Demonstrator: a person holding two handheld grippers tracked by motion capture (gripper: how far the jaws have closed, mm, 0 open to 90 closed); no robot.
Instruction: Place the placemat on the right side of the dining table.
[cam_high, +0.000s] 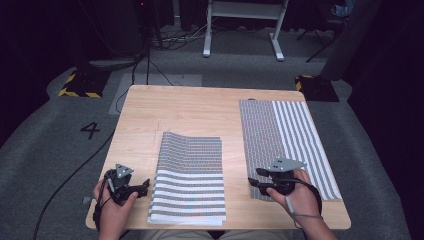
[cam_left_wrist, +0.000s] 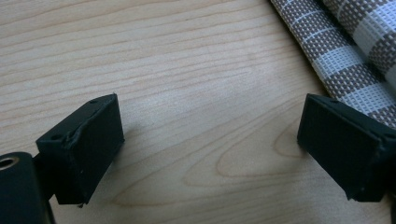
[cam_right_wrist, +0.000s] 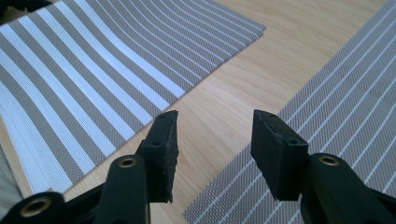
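Right gripper (cam_right_wrist: 212, 144): jaws parted, nothing between the pads, only bare wood and the near corner of the flat striped placemat (cam_right_wrist: 336, 140) below the gap. No earlier picture to hold this against, so only the present stance told. Same gripper in the high view (cam_high: 256, 177), poised over the near left corner of that flat placemat (cam_high: 287, 140), held from behind by the right hand (cam_high: 295, 195). Beyond the left jaw, across a strip of bare desk (cam_right_wrist: 243, 79), the folded stack of striped placemats (cam_right_wrist: 93, 79), top sheet bowed up toward its far edge.

Left gripper (cam_left_wrist: 210, 140): jaws wide apart, empty, hovering over plain wood grain. Just past the right jaw, the woven edge of the folded stack (cam_left_wrist: 345, 51), close beside but apart from the pad. In the high view, this gripper (cam_high: 145, 186) just left of the stack (cam_high: 189, 175), gripped by the left hand (cam_high: 112, 205).

Farther out: desk (cam_high: 170, 105) otherwise bare between the two mats, nothing blocking either pair of jaws. Around the desk, grey carpet with a painted number 4 (cam_high: 90, 130), black cables (cam_high: 65, 185) trailing across it, yellow-and-black striped floor markers (cam_high: 80, 86), and a white frame on legs (cam_high: 242, 30) at the back.
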